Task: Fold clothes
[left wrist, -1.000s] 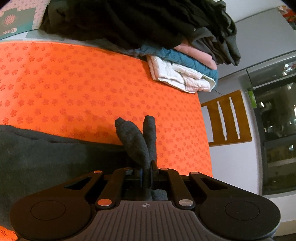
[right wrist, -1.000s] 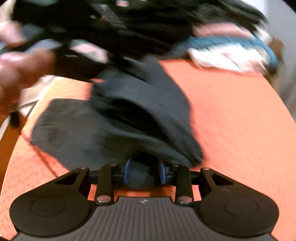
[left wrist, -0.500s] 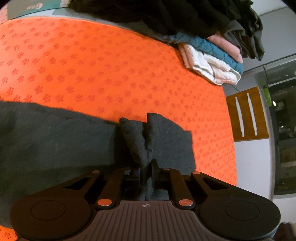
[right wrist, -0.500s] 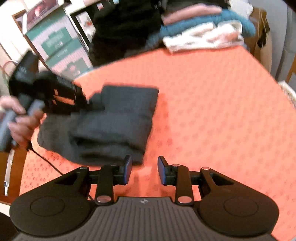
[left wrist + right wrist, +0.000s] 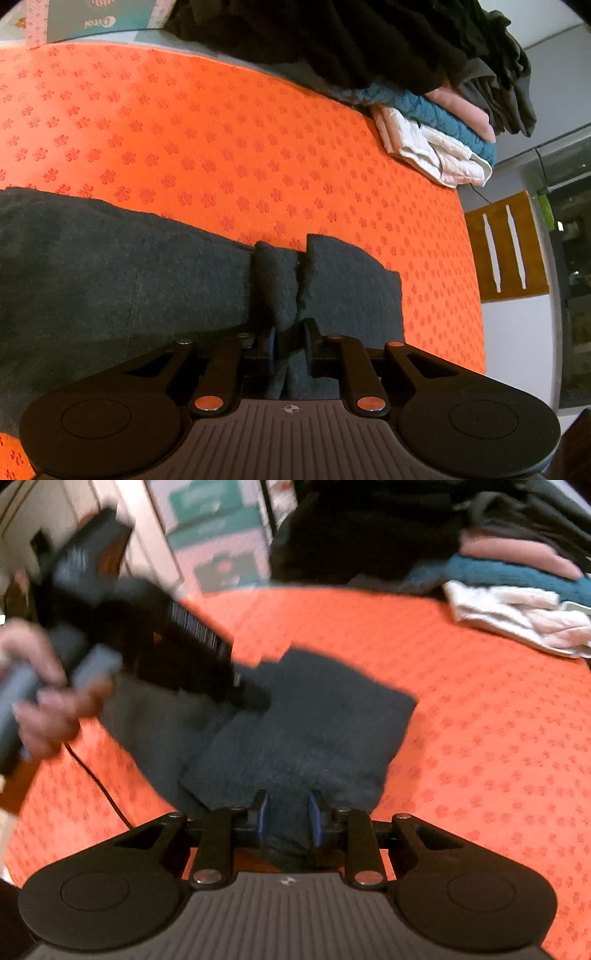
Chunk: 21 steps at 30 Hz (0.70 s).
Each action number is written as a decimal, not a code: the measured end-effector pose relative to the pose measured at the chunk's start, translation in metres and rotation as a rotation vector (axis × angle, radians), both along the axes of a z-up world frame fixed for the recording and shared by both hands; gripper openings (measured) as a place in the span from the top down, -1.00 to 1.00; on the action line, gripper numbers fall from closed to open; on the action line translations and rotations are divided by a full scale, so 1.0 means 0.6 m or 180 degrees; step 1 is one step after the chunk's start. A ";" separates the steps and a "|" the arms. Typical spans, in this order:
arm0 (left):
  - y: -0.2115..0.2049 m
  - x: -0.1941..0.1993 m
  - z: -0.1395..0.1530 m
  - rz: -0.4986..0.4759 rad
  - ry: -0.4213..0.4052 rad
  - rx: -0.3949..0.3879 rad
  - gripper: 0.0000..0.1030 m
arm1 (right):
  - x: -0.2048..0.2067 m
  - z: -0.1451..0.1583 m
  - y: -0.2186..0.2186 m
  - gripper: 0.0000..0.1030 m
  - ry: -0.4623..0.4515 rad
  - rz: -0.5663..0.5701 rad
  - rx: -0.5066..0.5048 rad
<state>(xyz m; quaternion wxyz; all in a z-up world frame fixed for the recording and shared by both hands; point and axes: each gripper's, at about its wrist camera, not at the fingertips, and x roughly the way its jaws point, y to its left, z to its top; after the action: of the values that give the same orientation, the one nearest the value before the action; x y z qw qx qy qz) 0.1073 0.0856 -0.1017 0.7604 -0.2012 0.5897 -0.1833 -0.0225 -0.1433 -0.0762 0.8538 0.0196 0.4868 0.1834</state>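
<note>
**Two grips changing at once on a half-made fold**

In the left wrist view, the left gripper (image 5: 287, 341) has a bunched pleat of the dark grey garment (image 5: 122, 273) standing up between its jaws, which are opening; the cloth still fills the narrow gap, so the pads look to be on it for now. In the right wrist view, the right gripper (image 5: 286, 821) has its jaws closing over the near edge of the same garment (image 5: 314, 734). Fabric lies between the blue pads, with a sliver of gap beside each, so it does not look clamped yet.

The garment lies on the orange flower-print surface (image 5: 229, 147), doubled over into a rough rectangle, its corner toward the stack of folded clothes (image 5: 436, 147) at the far edge, well apart from it.

Risks, as I judge them:
- If the left lets go before the right has a firm hold, the pinched pleat may spring or slump and leave a ridge across the top layer.
- The right jaws may catch only the upper layer, so any pull would peel the fold open rather than move the bundle.
- A catch on all layers plus the mat would drag the orange cover.
- The right view is blurred with motion, and a sideways sweep could skew the edges.
</note>
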 end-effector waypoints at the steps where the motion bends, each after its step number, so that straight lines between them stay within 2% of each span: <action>1: -0.001 -0.002 0.003 0.0001 -0.0025 0.0033 0.64 | -0.001 -0.004 0.002 0.47 0.0008 0.0012 -0.0003; 4: 0.000 -0.014 0.020 -0.0008 -0.0142 0.0114 0.63 | -0.002 -0.015 0.006 0.47 0.0035 0.0045 -0.0005; 6: 0.003 -0.025 0.035 -0.0025 -0.0248 0.0161 0.63 | 0.000 -0.001 -0.004 0.47 0.0032 0.0020 0.0061; 12: 0.004 -0.078 0.070 -0.0258 -0.0557 0.0371 0.57 | 0.033 0.040 -0.034 0.47 -0.0230 -0.0091 0.0176; 17: -0.021 -0.122 0.063 -0.0568 -0.0661 0.0597 0.57 | 0.080 0.009 -0.030 0.47 -0.0193 -0.0085 0.0056; 21: -0.033 -0.131 0.039 -0.0595 -0.0604 0.0660 0.57 | 0.096 -0.026 -0.015 0.47 -0.0073 -0.0004 -0.0073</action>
<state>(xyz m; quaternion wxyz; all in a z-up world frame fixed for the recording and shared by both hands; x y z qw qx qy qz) 0.0289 0.0658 -0.0780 0.8090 -0.0478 0.5471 -0.2096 0.0350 -0.1524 -0.0918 0.8596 0.0079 0.4791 0.1775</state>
